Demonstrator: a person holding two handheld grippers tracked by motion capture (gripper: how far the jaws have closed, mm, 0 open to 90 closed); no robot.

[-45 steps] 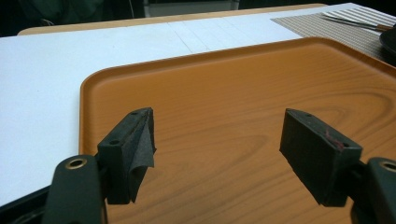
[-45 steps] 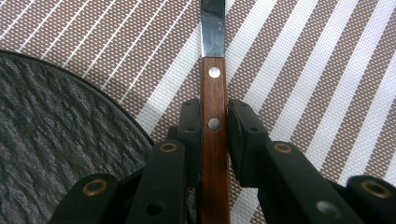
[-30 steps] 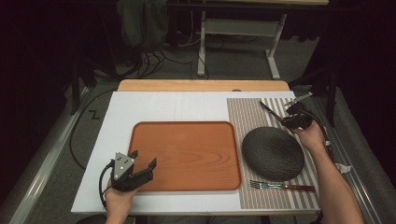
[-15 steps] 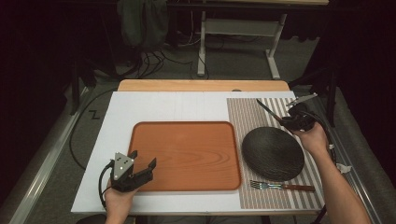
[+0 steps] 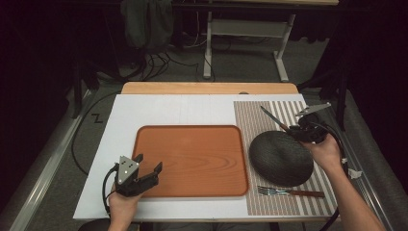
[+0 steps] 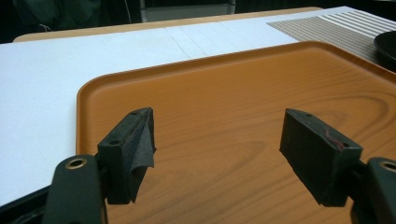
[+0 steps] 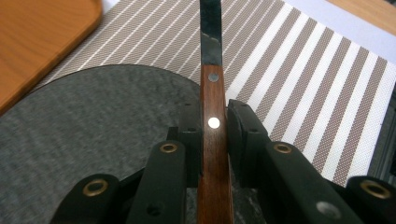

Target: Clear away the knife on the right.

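Table [image 5: 163, 115] evenly lit, surroundings dark; near tongs slightly soft.

Knife [image 7: 214, 126]: wooden handle, reddish brown, with two bright metal rivets; dark narrow blade [image 5: 269, 117]. The handle is clamped between the two black pads of the right gripper [image 7: 215, 123], which press on its flat sides. The knife is lifted clear of the surface, above the far right edge of the dark round plate [image 5: 280, 158]. The blade points away from the plate, up and toward the far left in the high view, over the striped placemat [image 5: 250, 115] on which the plate rests.
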